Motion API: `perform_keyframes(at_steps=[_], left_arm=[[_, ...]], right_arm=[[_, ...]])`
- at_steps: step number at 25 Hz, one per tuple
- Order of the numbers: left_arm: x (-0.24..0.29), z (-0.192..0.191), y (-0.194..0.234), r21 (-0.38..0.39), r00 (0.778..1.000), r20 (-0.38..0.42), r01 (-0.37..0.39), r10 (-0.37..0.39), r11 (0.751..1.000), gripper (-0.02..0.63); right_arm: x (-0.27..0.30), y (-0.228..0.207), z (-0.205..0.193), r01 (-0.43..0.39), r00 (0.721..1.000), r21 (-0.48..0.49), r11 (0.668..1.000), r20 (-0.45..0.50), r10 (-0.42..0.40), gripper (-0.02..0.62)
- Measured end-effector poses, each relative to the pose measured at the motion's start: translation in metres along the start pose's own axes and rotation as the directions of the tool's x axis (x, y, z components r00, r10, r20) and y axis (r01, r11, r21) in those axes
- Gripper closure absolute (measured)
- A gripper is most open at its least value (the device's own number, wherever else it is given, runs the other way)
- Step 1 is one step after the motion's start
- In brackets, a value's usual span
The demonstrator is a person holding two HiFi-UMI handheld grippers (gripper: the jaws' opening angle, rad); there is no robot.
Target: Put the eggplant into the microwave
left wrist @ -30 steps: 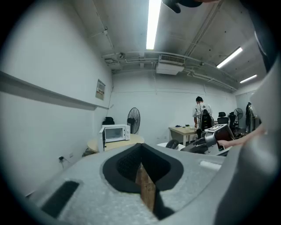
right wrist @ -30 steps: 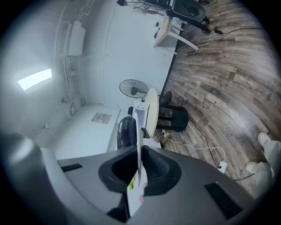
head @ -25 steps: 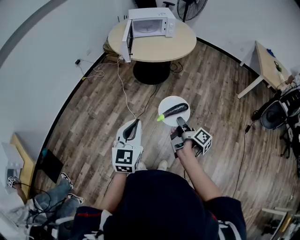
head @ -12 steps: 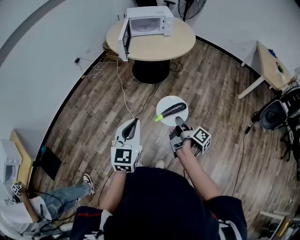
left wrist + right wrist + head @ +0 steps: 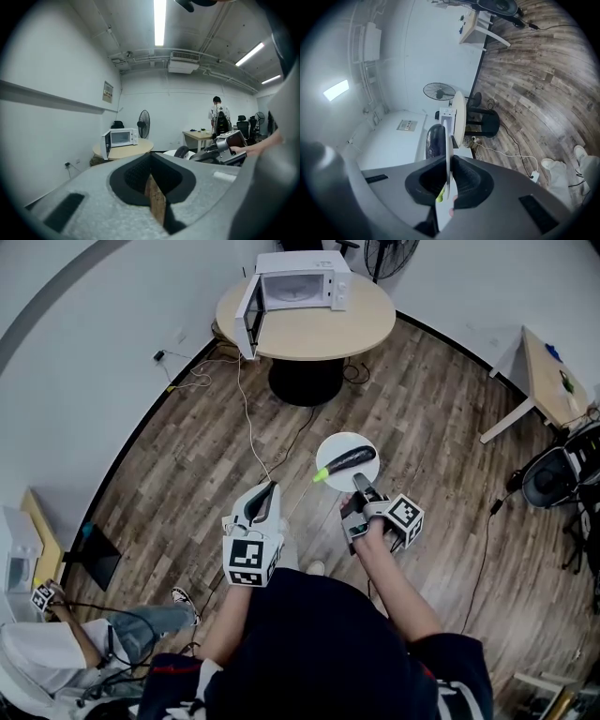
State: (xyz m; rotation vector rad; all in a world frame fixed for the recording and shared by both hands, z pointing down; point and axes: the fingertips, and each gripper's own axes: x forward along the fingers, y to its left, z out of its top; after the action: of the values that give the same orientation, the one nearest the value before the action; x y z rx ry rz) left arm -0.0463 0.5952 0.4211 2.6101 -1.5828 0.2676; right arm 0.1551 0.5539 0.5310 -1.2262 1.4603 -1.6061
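A dark purple eggplant with a green stem lies on a small white plate held above the wooden floor. My right gripper is shut on the plate's near rim. In the right gripper view the plate shows edge-on between the jaws, with the eggplant on its left face. My left gripper is shut and holds nothing, level with the plate's left. The white microwave stands far ahead on a round table, its door swung open; it also appears in the left gripper view.
A white cable trails over the floor from the table. A desk and an office chair stand at the right, a fan behind the table. A person sits at the lower left; another stands far off.
Both grippers and the plate with the eggplant keep almost the same pose. The person at the lower left has shifted their legs.
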Motion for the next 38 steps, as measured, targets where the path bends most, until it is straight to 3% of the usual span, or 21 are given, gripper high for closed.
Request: perform_keyframes(at_steps=[13,23,38], left_arm=[[0.062,0.007,0.022,0.032,1.0,-0.002,0.018,-0.018,0.999,0.592],[0.164,0.023,0.092,0.009,1.0,-0.005,0.022,-0.022,1.0,0.592],[0.306,0.055,0.218,-0.003,0.995,-0.02,0.099,-0.099,0.995,0.592]], right_arm=[[0.053,0.004,0.027,-0.003,1.0,0.023,1.0,0.004,0.002,0.569],[0.163,0.02,0.06,0.031,1.0,0.029,0.999,0.006,-0.031,0.569],[0.34,0.068,0.083,0.044,0.998,0.051,0.998,0.051,-0.047,0.569]])
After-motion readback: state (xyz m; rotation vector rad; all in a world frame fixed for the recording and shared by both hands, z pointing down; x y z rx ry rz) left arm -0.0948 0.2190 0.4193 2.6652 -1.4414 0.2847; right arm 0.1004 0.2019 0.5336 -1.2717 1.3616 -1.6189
